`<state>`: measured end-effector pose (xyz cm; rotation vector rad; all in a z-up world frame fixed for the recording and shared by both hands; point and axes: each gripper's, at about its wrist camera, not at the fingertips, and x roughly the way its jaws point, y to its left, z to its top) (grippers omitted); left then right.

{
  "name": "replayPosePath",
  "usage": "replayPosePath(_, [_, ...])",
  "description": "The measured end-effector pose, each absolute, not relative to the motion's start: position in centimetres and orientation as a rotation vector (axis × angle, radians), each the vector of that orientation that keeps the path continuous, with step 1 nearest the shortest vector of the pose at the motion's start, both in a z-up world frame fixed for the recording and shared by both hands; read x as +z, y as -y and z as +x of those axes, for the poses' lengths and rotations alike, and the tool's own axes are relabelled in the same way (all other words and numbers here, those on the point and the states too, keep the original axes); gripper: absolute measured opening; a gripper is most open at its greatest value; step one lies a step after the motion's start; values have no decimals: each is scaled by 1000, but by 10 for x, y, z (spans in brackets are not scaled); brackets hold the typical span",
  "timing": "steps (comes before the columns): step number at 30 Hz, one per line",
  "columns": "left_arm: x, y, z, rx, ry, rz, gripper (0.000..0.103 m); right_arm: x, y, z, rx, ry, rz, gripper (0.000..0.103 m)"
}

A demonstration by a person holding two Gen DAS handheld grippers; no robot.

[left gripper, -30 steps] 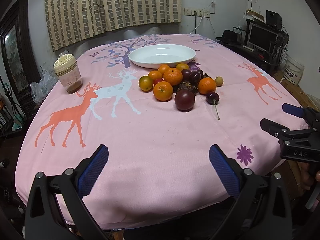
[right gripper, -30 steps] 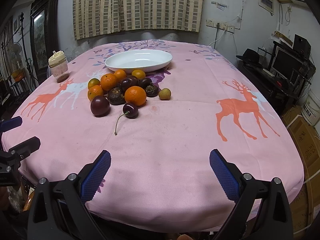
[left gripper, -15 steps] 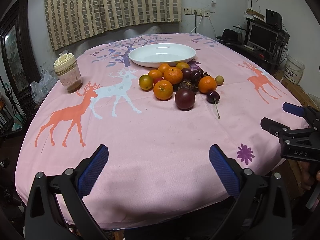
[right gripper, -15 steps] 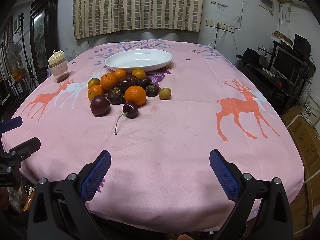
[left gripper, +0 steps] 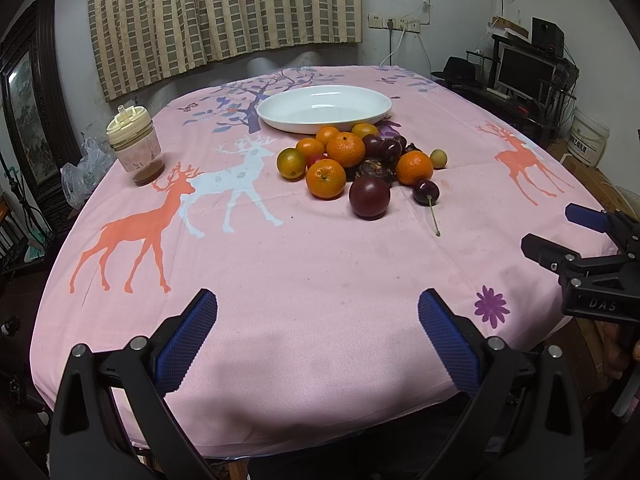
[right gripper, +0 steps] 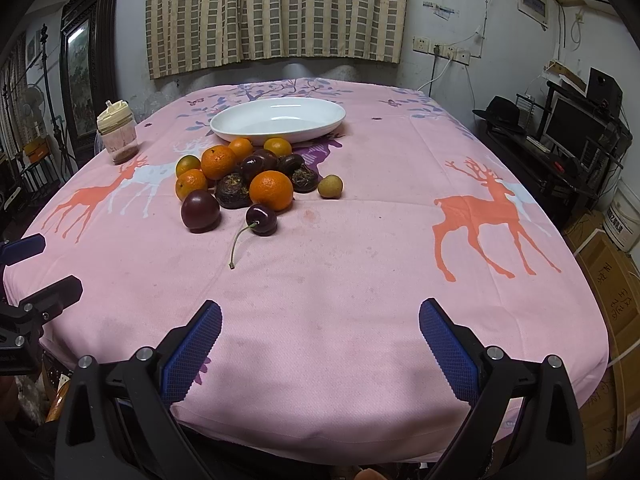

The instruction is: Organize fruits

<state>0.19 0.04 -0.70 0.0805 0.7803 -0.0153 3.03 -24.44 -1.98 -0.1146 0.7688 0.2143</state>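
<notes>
Both grippers wait at the near edge of the table [right gripper: 360, 300], and the task looks to be at its very beginning: no fruit is picked up and the white dish [right gripper: 277, 121] is empty. The left gripper [left gripper: 318, 340] has its blue pads spread wide with nothing between them, and the right gripper [right gripper: 320, 346] is spread wide and empty in the same way. The fruit pile [right gripper: 244, 176] lies well ahead of both grippers, a little to the left of the right one and a little to the right of the left one, and the dish stands just behind the pile. The nearest pieces to the right gripper are a dark cherry [right gripper: 261, 219] with a long stem pointing toward the gripper, and a round purple plum [right gripper: 200, 216] just to the left of it. Behind them sit an orange [right gripper: 271, 190] and several darker fruits, some touching each other. I judge that the next move is to reach forward over the pink cloth to one front piece, probably the cherry or the plum, and to narrow the opening, since the fruit is small and round and may roll. A jar [left gripper: 134, 145] stands far ahead on the left, apart from the pile.
</notes>
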Motion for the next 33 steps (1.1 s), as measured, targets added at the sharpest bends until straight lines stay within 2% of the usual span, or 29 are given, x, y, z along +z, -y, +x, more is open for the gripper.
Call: replayPosePath(33, [-12, -1, 0, -15, -786, 82, 99, -24, 243, 31, 217, -777, -116, 99])
